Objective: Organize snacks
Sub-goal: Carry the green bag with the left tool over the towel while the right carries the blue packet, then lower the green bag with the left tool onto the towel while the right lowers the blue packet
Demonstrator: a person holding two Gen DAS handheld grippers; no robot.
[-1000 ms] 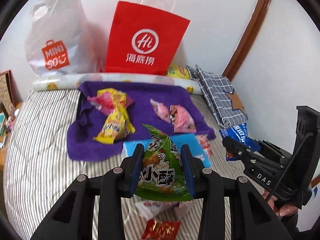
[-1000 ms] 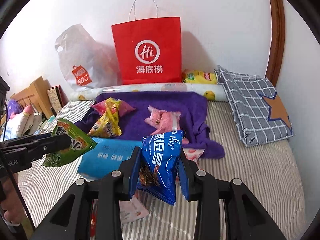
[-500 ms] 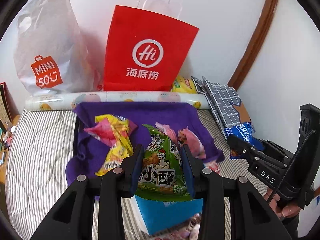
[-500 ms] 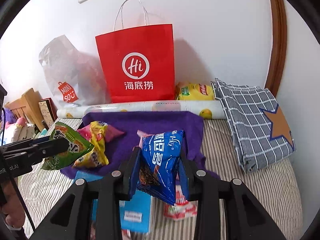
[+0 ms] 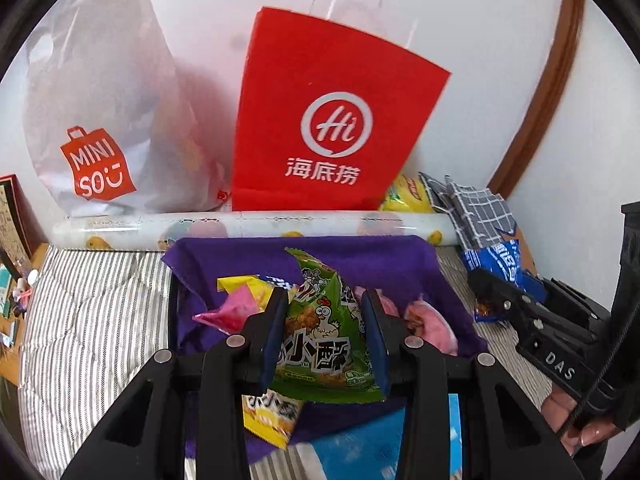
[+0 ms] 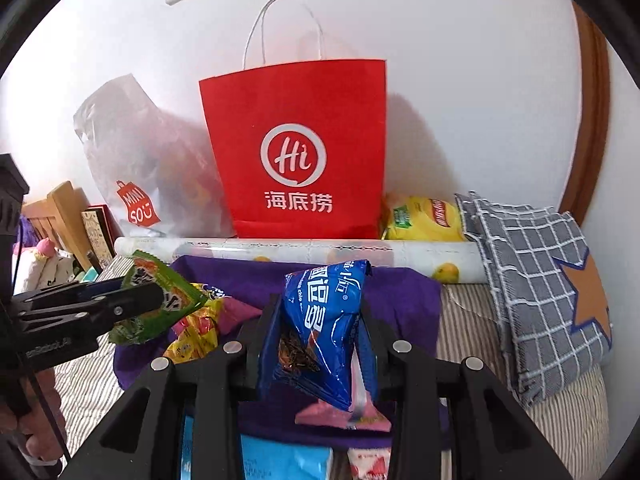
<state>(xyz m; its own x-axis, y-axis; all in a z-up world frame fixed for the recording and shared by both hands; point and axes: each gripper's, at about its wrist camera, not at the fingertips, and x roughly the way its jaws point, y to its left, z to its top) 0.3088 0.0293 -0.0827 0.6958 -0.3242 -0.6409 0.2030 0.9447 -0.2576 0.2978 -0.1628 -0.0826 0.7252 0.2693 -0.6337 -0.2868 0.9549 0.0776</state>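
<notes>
Mid-carry here, both packets up in the air heading for the far wall. Over on the left: left tool (image 5: pixel 325 334) pinching a green snack packet (image 5: pixel 320 332) by its sides, held above the purple cloth (image 5: pixel 384 264) with yellow and pink packets (image 5: pixel 236 310) lying loose under it. White Miniso bag (image 5: pixel 100 120) propped far left, red paper bag (image 5: pixel 324 120) standing upright just right of it, mouth open at the top. Further right: right tool (image 6: pixel 318 334) clamped on a blue snack packet (image 6: pixel 320 320), also lifted clear of the cloth.

Looks like the drop-in step, probably into the red bag. Next move calls for lifting well above the rim, centring over the opening, then letting go without snagging the handles (image 6: pixel 280 24). Probably one packet at a time.
</notes>
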